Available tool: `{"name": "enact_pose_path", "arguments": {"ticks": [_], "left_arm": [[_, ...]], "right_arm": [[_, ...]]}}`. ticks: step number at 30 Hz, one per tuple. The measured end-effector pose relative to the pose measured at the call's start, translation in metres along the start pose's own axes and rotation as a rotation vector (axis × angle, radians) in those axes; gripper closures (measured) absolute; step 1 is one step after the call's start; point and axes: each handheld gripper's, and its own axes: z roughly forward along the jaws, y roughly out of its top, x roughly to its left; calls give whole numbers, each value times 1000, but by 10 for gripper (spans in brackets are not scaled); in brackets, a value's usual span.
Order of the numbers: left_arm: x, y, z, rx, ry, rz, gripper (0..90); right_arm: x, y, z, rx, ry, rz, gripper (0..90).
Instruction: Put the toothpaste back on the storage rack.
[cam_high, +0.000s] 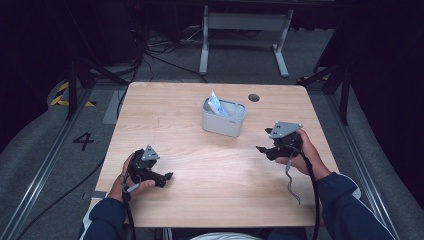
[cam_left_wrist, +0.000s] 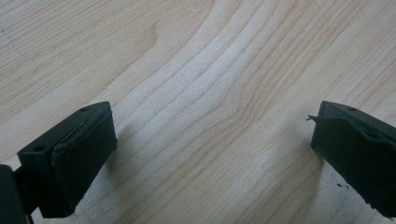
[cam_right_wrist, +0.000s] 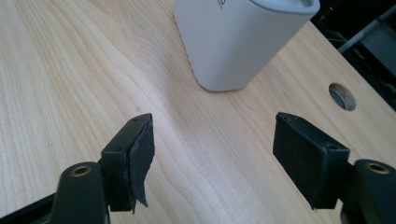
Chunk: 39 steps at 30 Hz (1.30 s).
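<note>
A grey rounded bin (cam_high: 223, 118) stands on the wooden table (cam_high: 165, 115), a little behind its middle, with a blue and white packet (cam_high: 218, 105) sticking out of its top. My left gripper (cam_high: 169, 176) rests low over the table's front left, open, with bare wood between its jaws (cam_left_wrist: 212, 140). My right gripper (cam_high: 260, 149) hovers at the right, aimed toward the bin, open and holding nothing. In the right gripper view the bin (cam_right_wrist: 238, 39) stands ahead of the gripper (cam_right_wrist: 212, 154), apart from the jaws.
A round cable hole (cam_high: 254, 97) lies in the tabletop behind the bin, also visible as a hole (cam_right_wrist: 342, 95) in the right gripper view. A white table frame (cam_high: 245, 30) and cables lie on the floor beyond. Cables trail from both grippers toward the front edge.
</note>
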Motion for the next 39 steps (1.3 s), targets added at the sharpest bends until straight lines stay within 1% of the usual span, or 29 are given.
{"name": "enact_pose_path", "arguments": {"ticks": [5,7,12,15,16,19,21,22,23,25,26,29,31,33,36,38,39], "left_arm": [[0,0,0,0,1,-2,4],[0,0,0,-1,3,-4,4],[-1,0,0,-2,5,-5,5],[-1,0,0,-2,3,-6,5],[-1,0,0,-2,3,-6,5],[-1,0,0,-2,5,-5,5],[0,0,0,-3,7,-2,5],[0,0,0,-4,8,-2,5],[0,0,0,-3,8,-2,5],[0,0,0,-3,8,-2,5],[0,0,0,-4,8,-2,5],[0,0,0,-4,8,-2,5],[0,0,0,-4,8,-2,5],[0,0,0,-3,8,-2,5],[-1,0,0,-2,5,-7,5],[0,0,0,-2,6,-5,5],[-1,0,0,-2,5,-6,4]], "right_arm": [[2,-18,-8,-5,14,25,308],[2,-27,-12,4,2,27,308],[2,-46,-19,-4,-4,61,304],[2,-55,-22,-15,0,77,302],[2,-55,-22,-15,0,77,302],[2,-64,-24,-30,2,84,297],[4,-69,-25,-28,9,93,296],[4,-73,-25,-22,16,107,293],[4,-75,-25,-25,14,102,292],[6,-82,-26,-17,19,123,292],[6,-85,-26,-15,19,123,291],[9,-96,-26,-3,40,151,288],[12,-102,-25,16,46,141,282],[15,-107,-26,15,59,155,281],[19,-117,-26,19,50,181,272],[22,-123,-25,29,30,190,248],[23,-128,-26,13,21,222,234]]}}
